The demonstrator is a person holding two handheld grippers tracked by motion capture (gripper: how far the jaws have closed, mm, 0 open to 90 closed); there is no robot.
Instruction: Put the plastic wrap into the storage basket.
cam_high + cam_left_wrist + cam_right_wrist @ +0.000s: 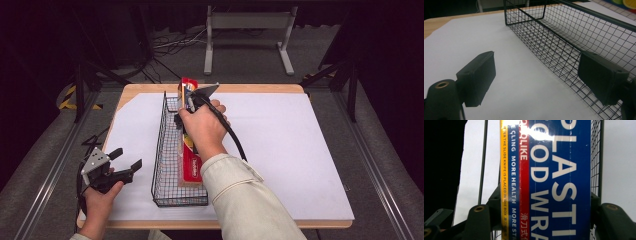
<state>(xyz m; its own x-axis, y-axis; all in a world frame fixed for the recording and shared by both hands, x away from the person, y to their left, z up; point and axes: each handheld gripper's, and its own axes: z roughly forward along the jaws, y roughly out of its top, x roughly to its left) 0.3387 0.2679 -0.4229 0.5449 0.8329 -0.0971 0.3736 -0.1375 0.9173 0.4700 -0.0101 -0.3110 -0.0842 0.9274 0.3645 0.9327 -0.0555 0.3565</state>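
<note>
1. High view: right gripper (186, 107) clamped on a long plastic wrap box (191, 167), red and yellow on its upper face, lying lengthwise inside a black wire basket (159, 165) along its right wall, far end raised over the far rim. Basket set on a white sheet (290, 145) over a wooden table (150, 89). Left gripper (125, 160) held apart at the table's near left corner, jaws parted and empty, just left of the basket.

2. Left gripper view: both black pads (477, 77) spread wide with bare white sheet (506, 62) between them; basket mesh (564, 42) directly behind the right pad, not gripped.

3. Right gripper view: box (556, 182) pressed between the two jaws, blue face lettered "PLASTIC FOOD WRAP" in part, red and yellow stripes along one edge; basket wire (596, 157) just beside it.
</note>
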